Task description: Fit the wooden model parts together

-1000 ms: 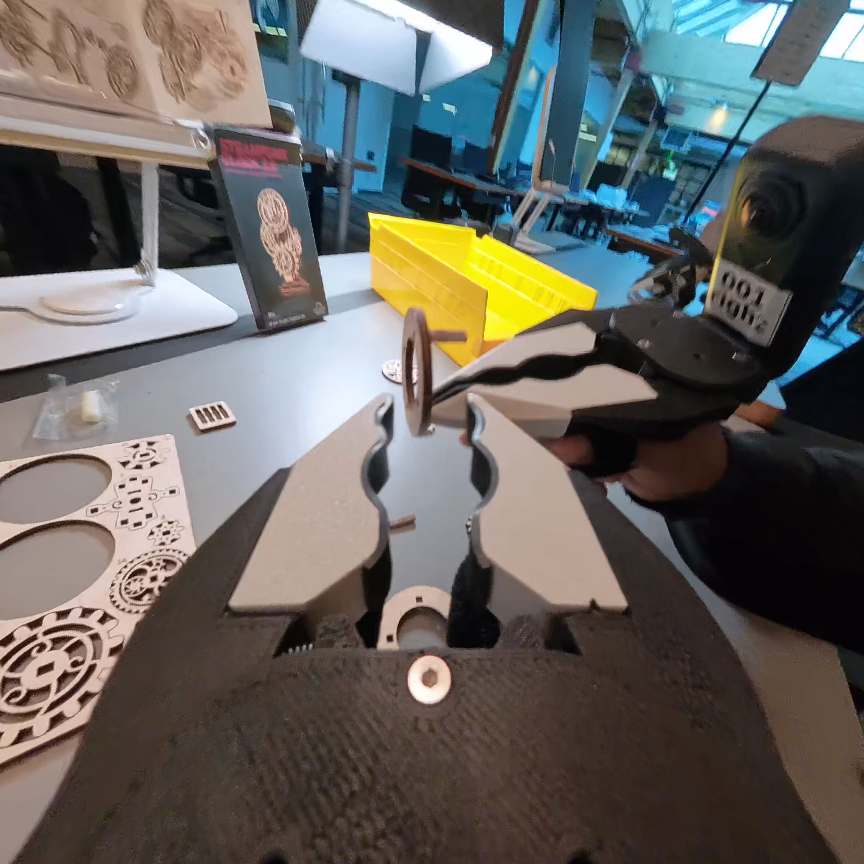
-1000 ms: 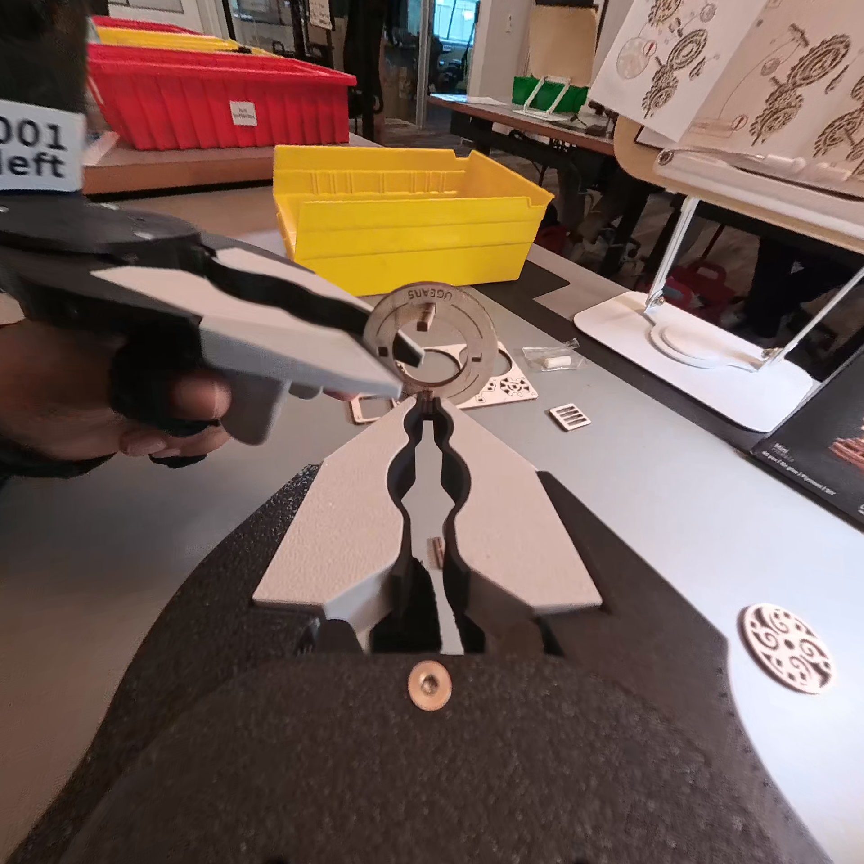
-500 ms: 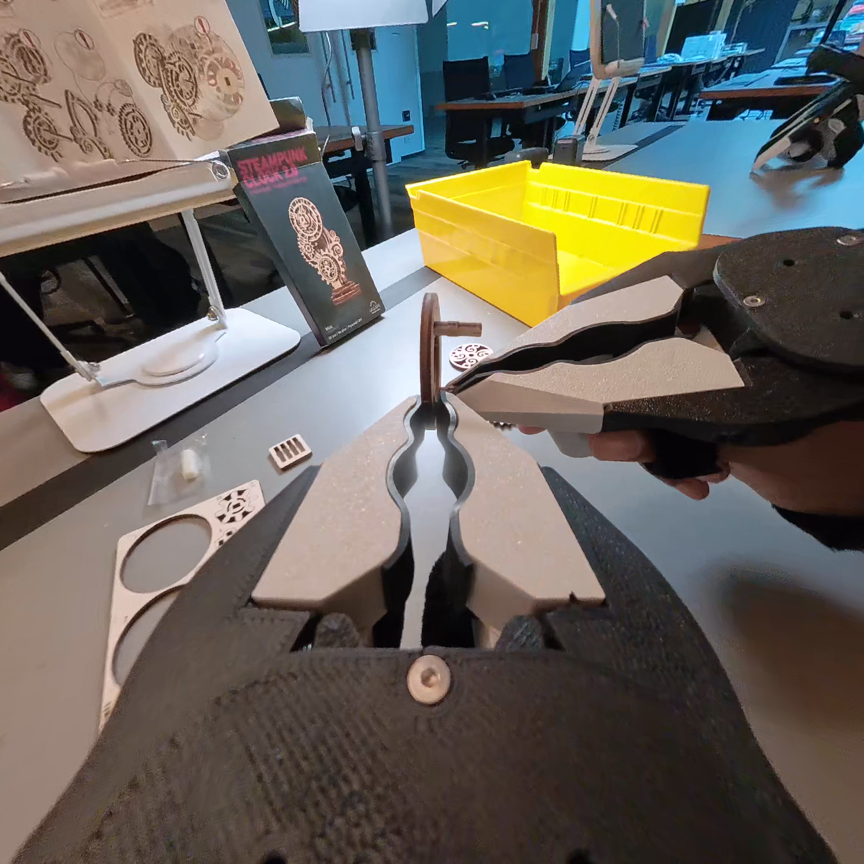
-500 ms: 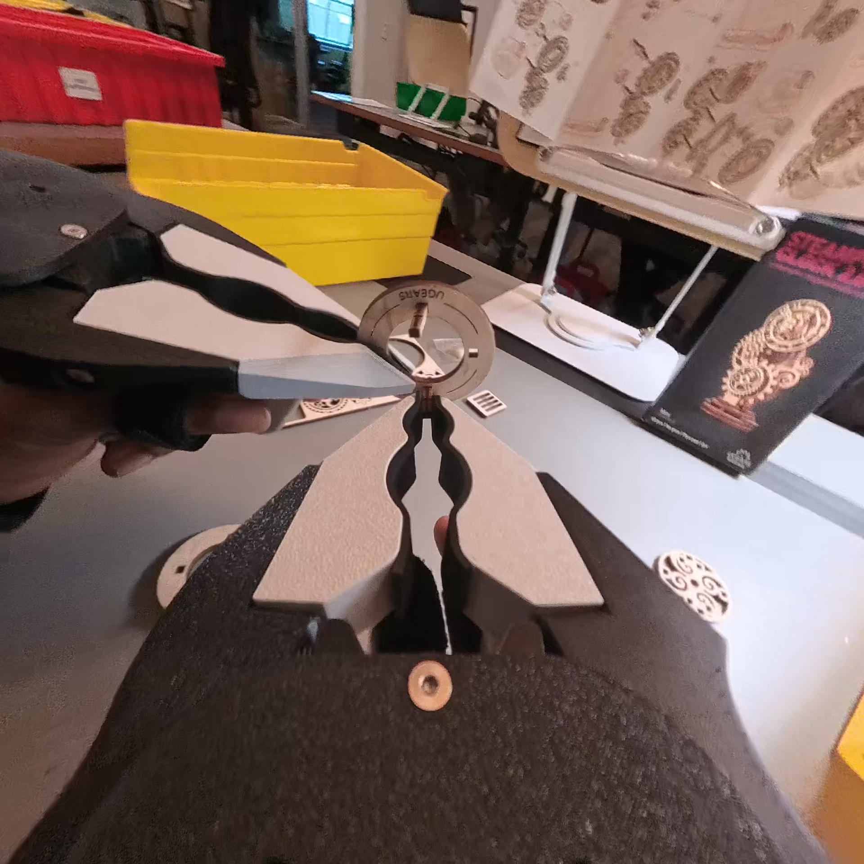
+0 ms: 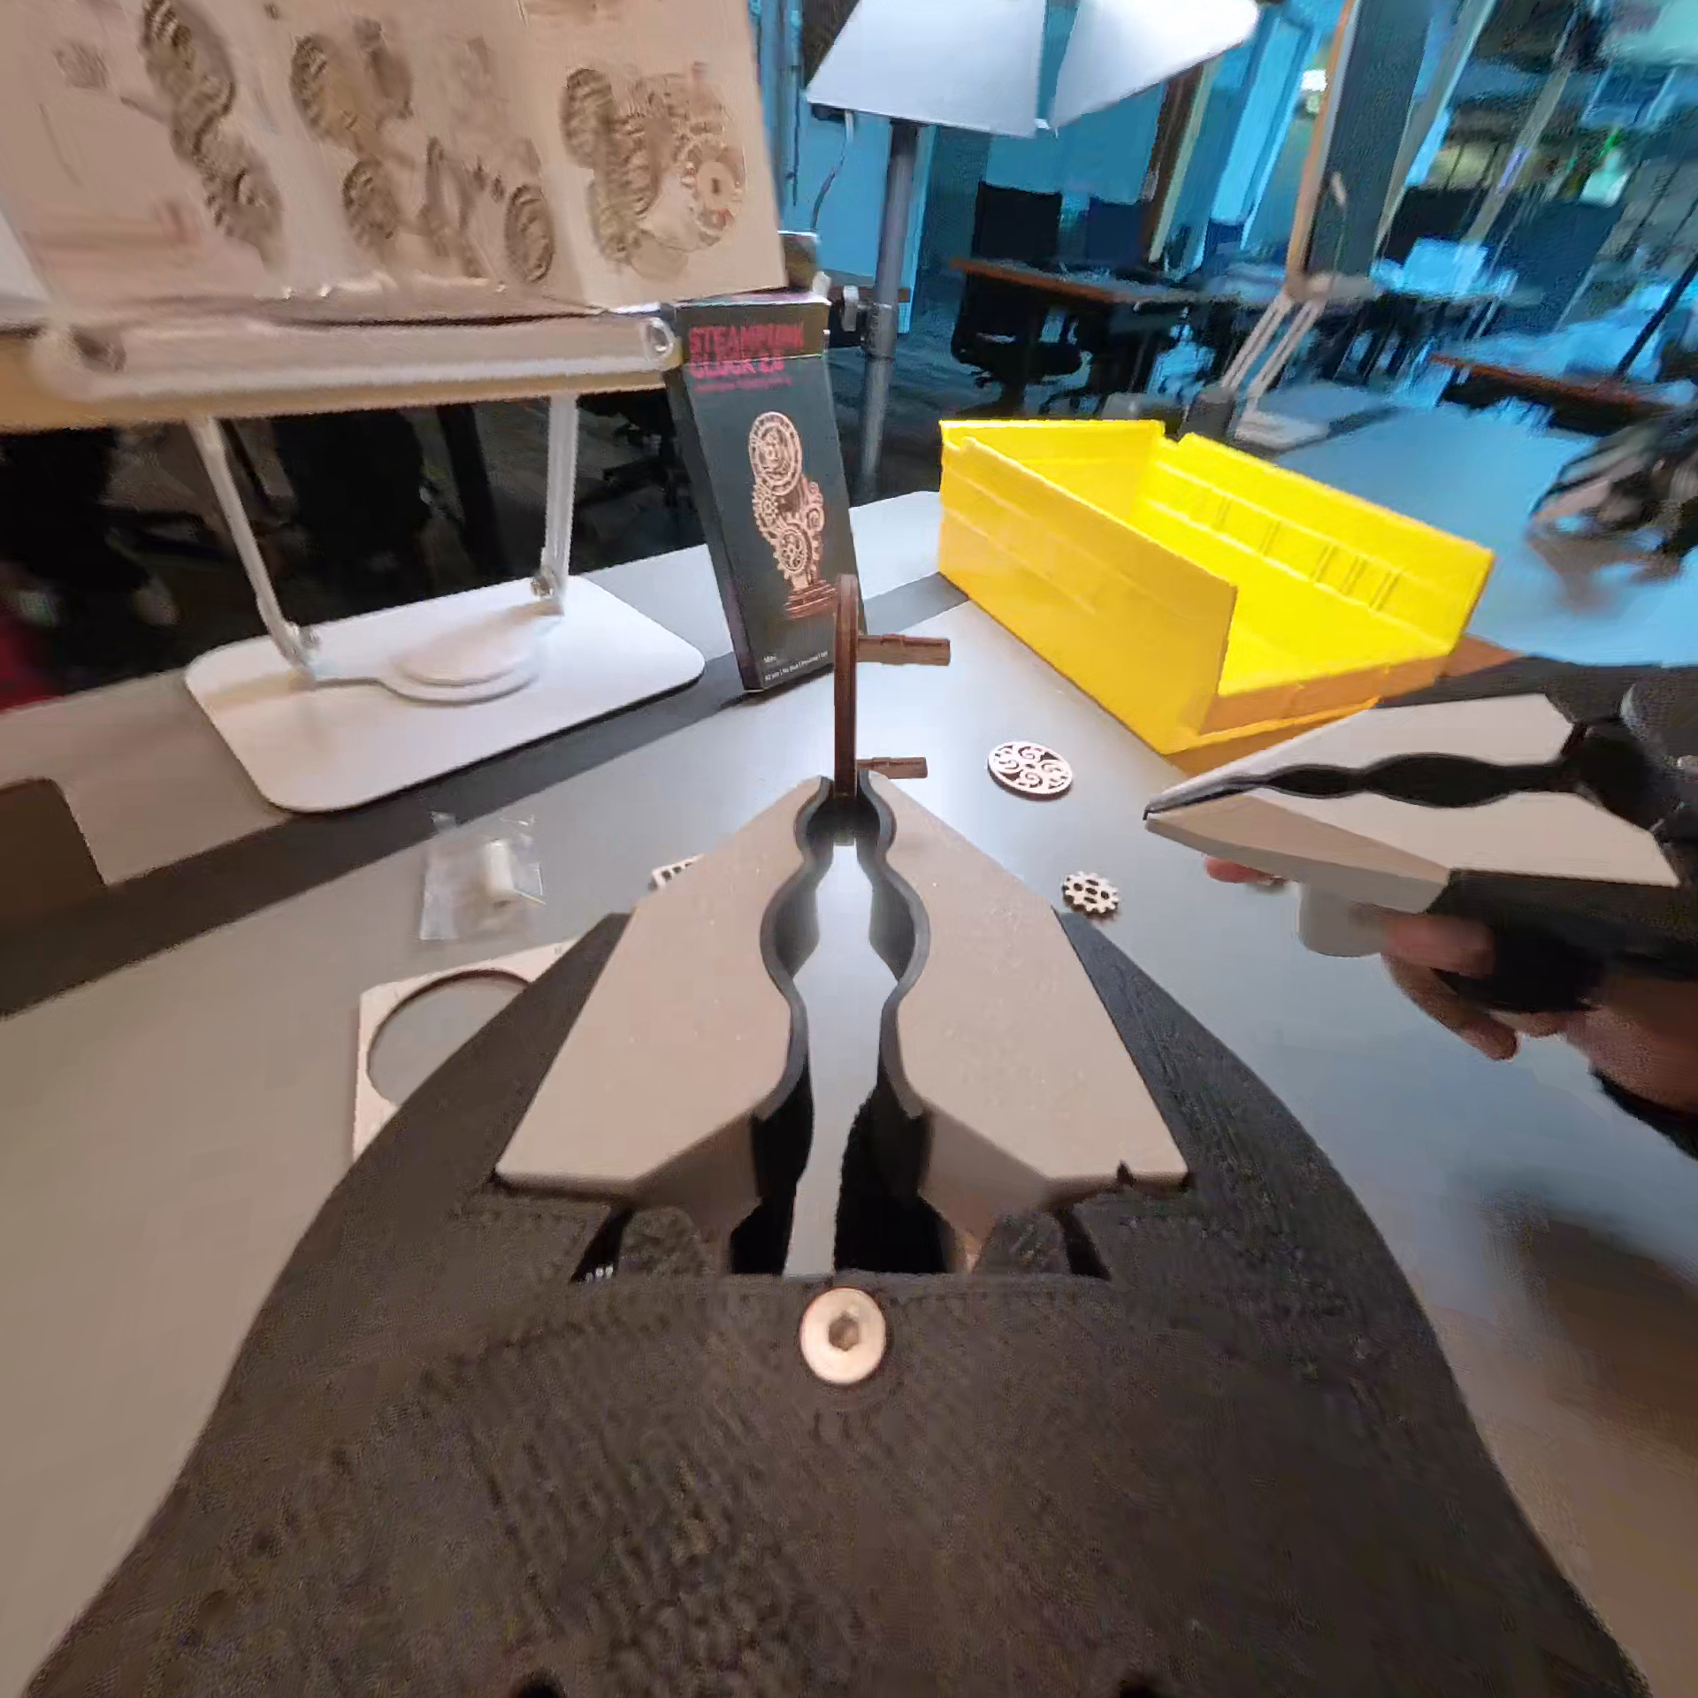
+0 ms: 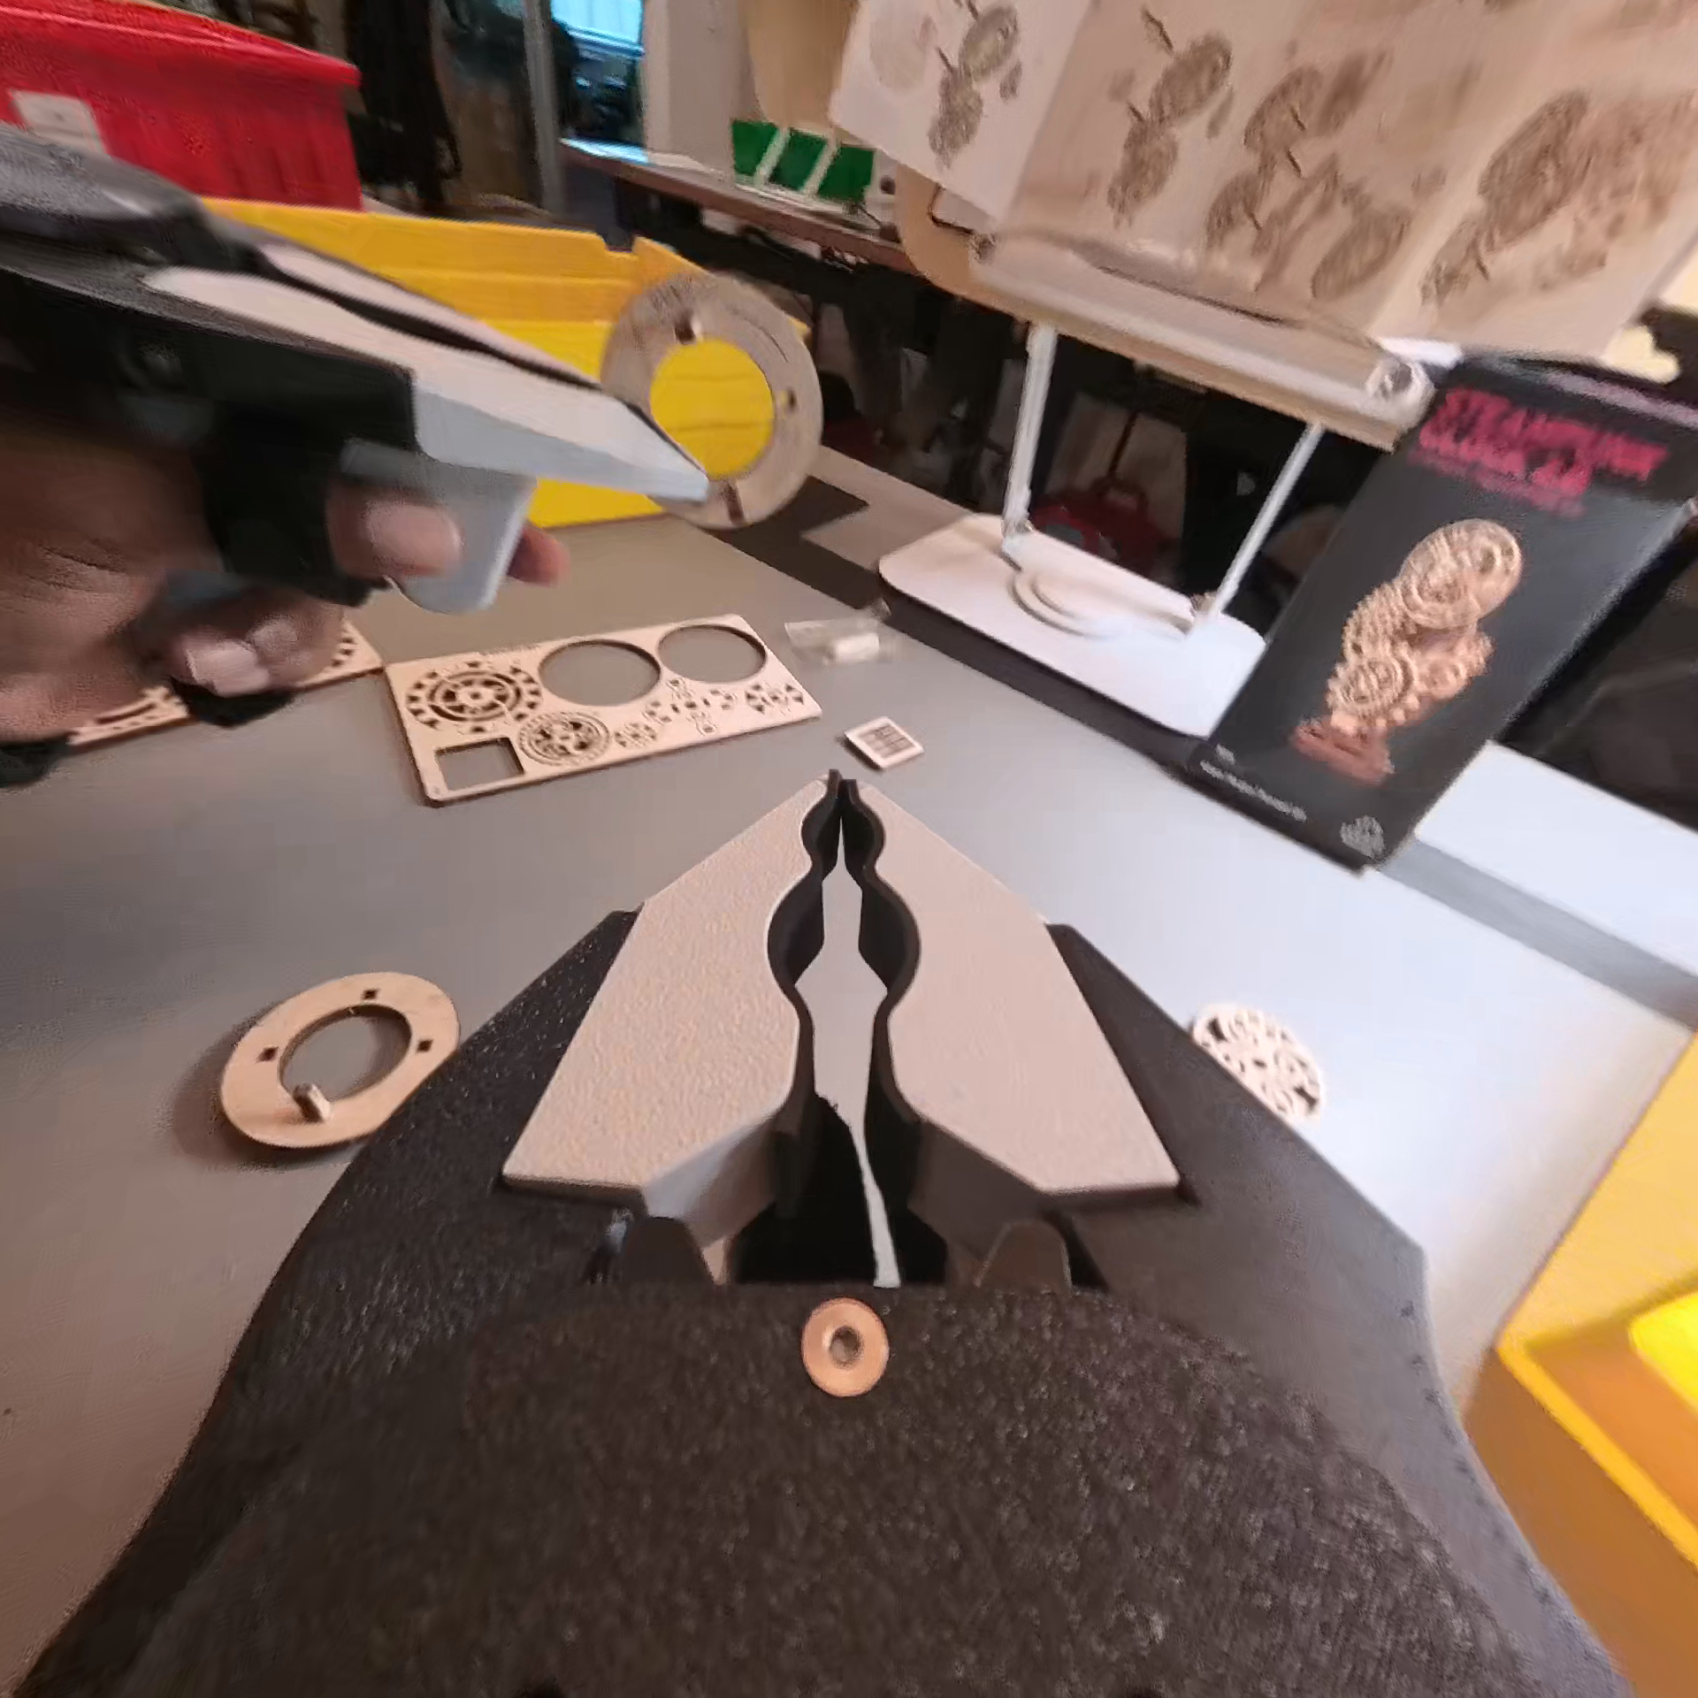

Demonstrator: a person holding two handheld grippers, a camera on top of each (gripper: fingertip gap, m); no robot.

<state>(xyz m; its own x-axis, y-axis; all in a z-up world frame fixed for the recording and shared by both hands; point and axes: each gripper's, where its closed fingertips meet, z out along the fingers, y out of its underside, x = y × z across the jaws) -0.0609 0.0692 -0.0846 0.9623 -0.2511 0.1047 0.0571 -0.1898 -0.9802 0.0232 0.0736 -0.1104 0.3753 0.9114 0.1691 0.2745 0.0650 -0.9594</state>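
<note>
My left gripper [image 5: 845, 795] is shut on the lower rim of a wooden ring [image 5: 846, 675], held upright and edge-on, with two small pegs [image 5: 905, 650] sticking out to the right. The same ring [image 6: 767, 367] shows face-on in the right wrist view, clamped at the left gripper's tips [image 6: 694, 482]. My right gripper [image 6: 841, 809] is shut and empty, low over the table; in the left wrist view it [image 5: 1160, 813] is off to the right, apart from the ring. A second wooden ring [image 6: 338, 1061] with one peg lies flat on the table, left of my right gripper.
A cut-out wooden parts sheet [image 6: 602, 703] lies ahead, with a small slotted piece [image 6: 882, 740] beside it. A round fretwork disc [image 5: 1031, 768] and a small gear [image 5: 1091, 891] lie on the table. A yellow bin [image 5: 1194, 570], a black product box [image 5: 767, 515] and a white stand with instruction sheets [image 5: 441, 684] stand behind. Tip to tip, the grippers are about 10 cm apart.
My right gripper has let go of the ring and drawn back to the right and down. My left gripper now holds the ring alone and has lifted it up and away.
</note>
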